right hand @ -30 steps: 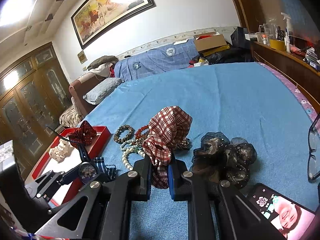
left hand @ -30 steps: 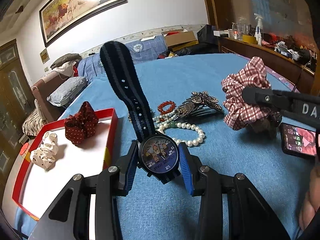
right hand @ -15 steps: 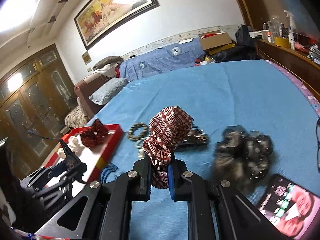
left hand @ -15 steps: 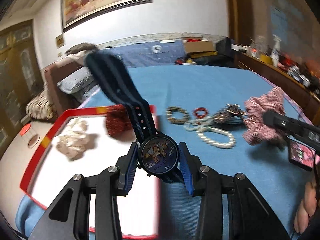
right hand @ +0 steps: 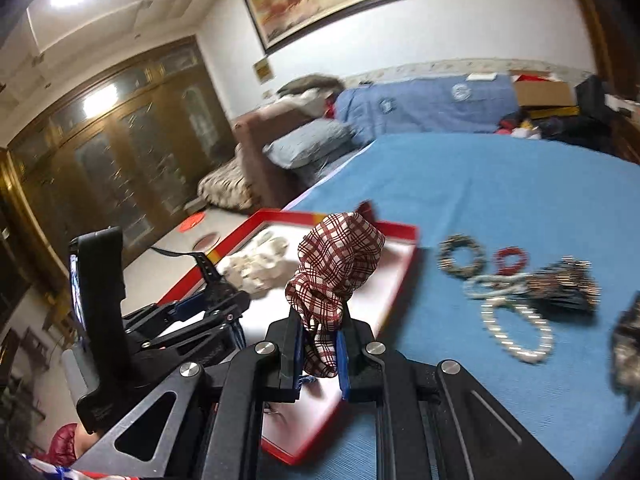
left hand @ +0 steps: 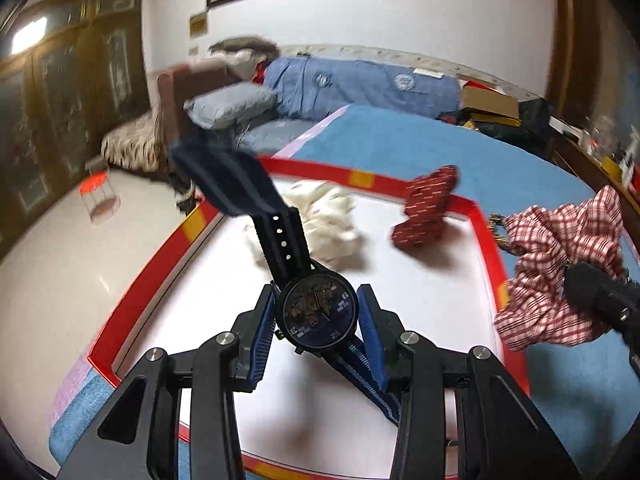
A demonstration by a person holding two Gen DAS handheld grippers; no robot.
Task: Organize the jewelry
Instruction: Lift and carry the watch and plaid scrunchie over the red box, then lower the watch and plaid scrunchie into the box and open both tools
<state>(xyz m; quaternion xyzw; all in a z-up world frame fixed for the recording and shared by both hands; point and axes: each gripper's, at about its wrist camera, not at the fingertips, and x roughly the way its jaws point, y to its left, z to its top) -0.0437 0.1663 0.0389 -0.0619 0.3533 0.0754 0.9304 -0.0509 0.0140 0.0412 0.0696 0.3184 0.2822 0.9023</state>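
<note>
My left gripper (left hand: 318, 330) is shut on a dark-faced watch (left hand: 318, 312); its navy striped strap (left hand: 240, 188) sticks up and back. It hangs over the white floor of the red-rimmed tray (left hand: 482, 232). In the tray lie a cream scrunchie (left hand: 332, 224) and a dark red dotted scrunchie (left hand: 428, 212). My right gripper (right hand: 319, 356) is shut on a red plaid scrunchie (right hand: 336, 272), held over the tray's near right rim (right hand: 394, 304). The plaid scrunchie (left hand: 560, 264) also shows at the right of the left wrist view. The left gripper's body (right hand: 192, 320) appears left in the right wrist view.
On the blue bedspread (right hand: 500, 184) right of the tray lie a beaded bracelet (right hand: 460, 256), a red bracelet (right hand: 510, 258), a pearl bracelet (right hand: 516, 332) and a dark hair clip (right hand: 568, 284). A dark net scrunchie (right hand: 628, 356) sits at the far right edge. Pillows and a sofa stand behind.
Both grippers swept left with their loads. The watch went from over the bedspread to over the tray; the plaid scrunchie now hangs at the tray's right rim. The bracelets lie to the right.
</note>
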